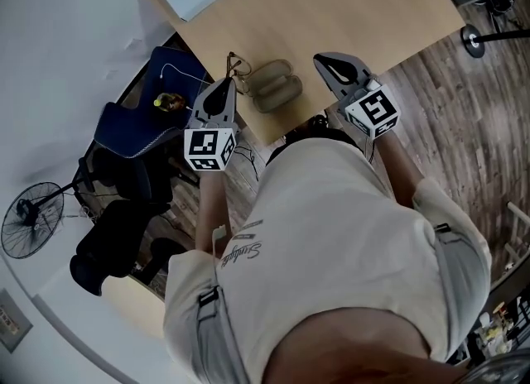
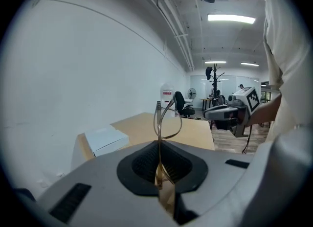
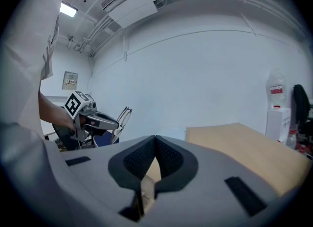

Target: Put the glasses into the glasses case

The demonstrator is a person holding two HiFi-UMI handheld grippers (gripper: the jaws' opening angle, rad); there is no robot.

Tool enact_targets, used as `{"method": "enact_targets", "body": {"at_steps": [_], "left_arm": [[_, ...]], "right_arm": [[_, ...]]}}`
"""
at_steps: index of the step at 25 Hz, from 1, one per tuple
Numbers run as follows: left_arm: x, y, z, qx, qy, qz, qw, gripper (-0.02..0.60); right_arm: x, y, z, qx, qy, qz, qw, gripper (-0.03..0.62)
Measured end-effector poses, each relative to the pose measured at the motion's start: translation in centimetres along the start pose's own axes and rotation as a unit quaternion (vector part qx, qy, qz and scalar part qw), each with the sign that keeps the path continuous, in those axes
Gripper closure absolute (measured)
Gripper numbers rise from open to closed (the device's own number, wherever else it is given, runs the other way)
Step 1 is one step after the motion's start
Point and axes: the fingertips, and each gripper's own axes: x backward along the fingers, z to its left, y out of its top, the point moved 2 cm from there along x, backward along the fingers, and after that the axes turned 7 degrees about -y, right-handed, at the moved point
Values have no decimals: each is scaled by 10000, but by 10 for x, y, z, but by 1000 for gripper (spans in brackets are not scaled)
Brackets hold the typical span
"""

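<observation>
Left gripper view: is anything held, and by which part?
Left tool is shut on the glasses, pinching a thin side piece, likely a temple. The rims stick out beyond it.

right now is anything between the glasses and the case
Nothing visible. The left gripper holds the glasses right beside the glasses case on the table; the right gripper is off on the case's other side.

The person leans forward with both forearms stretched out over the near edge of the table [image 1: 331, 10]. The left gripper [image 1: 225, 84] points away from the body, its jaws pressed together on the thin frame of the glasses [image 2: 158, 170]. The right gripper [image 1: 325, 61] is held alongside, well apart from it, jaws closed tip to tip with nothing between them.
</observation>
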Motion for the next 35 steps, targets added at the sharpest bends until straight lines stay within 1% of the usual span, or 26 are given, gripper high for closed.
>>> {"method": "enact_targets", "body": {"at_steps": [5,9,15,18,23,28,31,35], "left_arm": [[-12,-11,-4,-158,-256,419,9987,561],[-22,-25,-10,-344,-542,850,9943,561],[-36,-34,-19,-520,-760,1149,9891,561],[-43,-38,-24,-679,-891,1295,9852,561],[-54,-49,-29,-950,-1165,1622,9752,561],[-63,-62,-34,-1130,-1404,1984,9634,561],[-69,-70,-36,-1225,-1522,2126,9574,561],[-75,-77,-41,-1453,-1698,2327,9465,561]], "right_arm": [[4,-6,-8,-53,-135,45,9999,599],[8,-12,-16,-135,-287,80,9995,599],[14,-20,-24,-204,-464,126,9986,599],[15,-22,-26,-243,-500,149,9983,599],[17,-26,-31,-305,-591,184,9976,599],[23,-30,-36,-329,-667,251,9969,599],[25,-34,-38,-341,-712,292,9964,599],[28,-35,-43,-381,-776,282,9959,599]]}}
